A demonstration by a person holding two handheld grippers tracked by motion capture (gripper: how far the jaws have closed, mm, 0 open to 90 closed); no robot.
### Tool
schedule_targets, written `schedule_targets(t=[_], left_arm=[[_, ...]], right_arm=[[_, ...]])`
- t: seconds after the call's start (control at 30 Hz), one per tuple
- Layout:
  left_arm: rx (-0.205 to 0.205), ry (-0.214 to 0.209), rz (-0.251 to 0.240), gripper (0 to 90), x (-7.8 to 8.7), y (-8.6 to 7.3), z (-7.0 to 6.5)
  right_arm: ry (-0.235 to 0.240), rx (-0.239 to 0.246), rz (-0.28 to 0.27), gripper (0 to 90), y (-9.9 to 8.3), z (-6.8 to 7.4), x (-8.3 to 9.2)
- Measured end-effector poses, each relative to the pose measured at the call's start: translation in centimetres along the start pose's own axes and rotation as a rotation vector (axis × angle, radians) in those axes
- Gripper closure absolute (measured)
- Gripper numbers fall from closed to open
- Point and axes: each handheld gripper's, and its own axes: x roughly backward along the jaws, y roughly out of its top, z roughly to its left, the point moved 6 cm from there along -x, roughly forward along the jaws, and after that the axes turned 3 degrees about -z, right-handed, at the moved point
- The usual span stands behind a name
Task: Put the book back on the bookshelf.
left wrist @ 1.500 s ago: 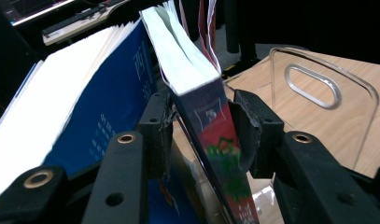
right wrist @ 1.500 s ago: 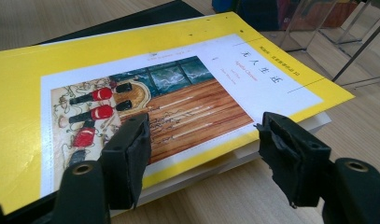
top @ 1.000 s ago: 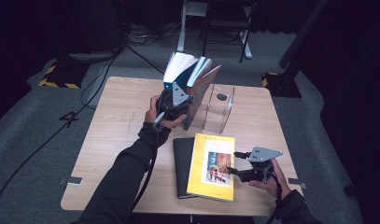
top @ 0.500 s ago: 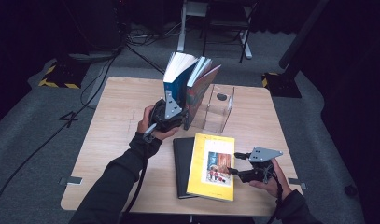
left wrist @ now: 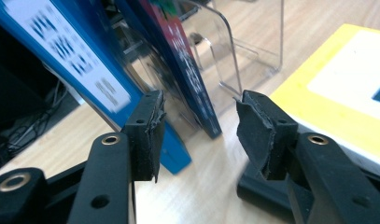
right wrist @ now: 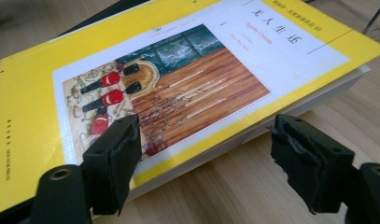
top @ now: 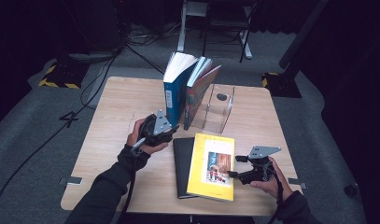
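Observation:
A blue book (top: 175, 91) and a red-covered book (top: 200, 88) stand leaning beside a clear acrylic stand (top: 219, 109). My left gripper (top: 171, 135) is low in front of them, open, its jaws just opened wider with nothing between them; in the left gripper view (left wrist: 197, 135) they frame the blue book (left wrist: 61, 60) and the red-covered book (left wrist: 183, 60). A yellow book (top: 211, 163) lies flat on a black book (top: 182, 163). My right gripper (top: 232, 175) is open at its right edge and has just widened. The yellow book's (right wrist: 178, 88) edge sits between the jaws (right wrist: 201, 163), unpressed.
The wooden table (top: 117, 102) stands on a grey floor with cables (top: 99, 70) and chair legs behind it. Bare tabletop lies to the left of the books and along the far right side. The clear stand (left wrist: 243, 51) is just behind the upright books.
My left gripper has come down and back towards the near edge, away from the upright books, with its jaws wider. The books stand steeper. The right hand has kept its place.

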Motion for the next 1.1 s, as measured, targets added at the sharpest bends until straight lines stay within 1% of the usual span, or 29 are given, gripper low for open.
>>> schedule_targets(t=[0.03,0.1,0.2,0.23,0.33,0.37,0.4,0.47,0.5,0.57,0.63,0.73,0.8,0.87,0.97,1.0,1.03,1.07,1.1], left_arm=[[0.000,0.000,0.000,50.7,0.0,0.0,0.0],[-0.013,-0.011,0.011,50.6,0.3,-0.8,-0.3],[-0.012,-0.039,0.023,50.0,0.8,-1.9,-1.0],[-0.003,-0.046,0.022,49.9,1.0,-2.2,-1.3],[0.002,-0.069,0.030,49.0,1.6,-3.1,-2.0],[0.001,-0.078,0.036,48.9,1.9,-3.5,-2.4],[0.000,-0.097,0.044,48.8,2.2,-4.1,-2.9],[0.003,-0.114,0.051,48.5,2.4,-4.8,-3.4],[0.001,-0.131,0.061,48.4,2.6,-5.3,-3.7],[0.000,-0.149,0.075,48.3,2.9,-6.2,-4.3],[0.011,-0.172,0.094,48.2,3.1,-7.0,-4.8],[-0.004,-0.190,0.124,47.8,3.4,-8.1,-5.4],[0.004,-0.201,0.131,47.0,3.7,-8.7,-5.7],[0.020,-0.205,0.132,46.5,4.1,-9.1,-5.8],[0.028,-0.204,0.135,45.4,4.5,-9.5,-5.8],[0.037,-0.212,0.134,44.9,4.7,-9.7,-5.8],[0.046,-0.234,0.133,44.1,4.9,-10.0,-5.9],[0.046,-0.234,0.133,43.3,4.9,-10.0,-5.9],[0.055,-0.256,0.133,41.0,5.0,-10.3,-6.1]], right_arm=[[0.000,0.000,0.000,24.1,0.0,0.0,0.0],[0.016,-0.013,0.010,22.6,-0.1,0.1,0.0],[0.043,-0.028,0.033,19.7,-0.3,0.4,-0.2],[0.050,-0.036,0.038,19.1,-0.3,0.5,-0.2],[0.064,-0.072,0.069,17.1,-0.4,0.6,-0.3],[0.074,-0.077,0.077,16.0,-0.5,0.6,-0.4],[0.088,-0.090,0.093,15.1,-0.6,0.8,-0.4],[0.108,-0.094,0.103,15.1,-0.6,1.0,-0.5],[0.114,-0.093,0.105,15.0,-0.6,1.1,-0.6],[0.112,-0.096,0.110,14.7,-0.6,1.1,-0.6],[0.114,-0.096,0.112,14.8,-0.6,1.1,-0.6],[0.116,-0.093,0.111,14.7,-0.6,1.2,-0.6],[0.115,-0.093,0.111,14.7,-0.6,1.2,-0.6],[0.112,-0.092,0.111,14.7,-0.6,1.2,-0.6],[0.113,-0.092,0.113,14.7,-0.6,1.2,-0.6],[0.114,-0.094,0.114,14.7,-0.6,1.2,-0.6],[0.112,-0.090,0.117,14.6,-0.6,1.2,-0.6],[0.112,-0.090,0.117,14.6,-0.6,1.2,-0.6],[0.106,-0.083,0.118,14.6,-0.5,1.3,-0.6]])
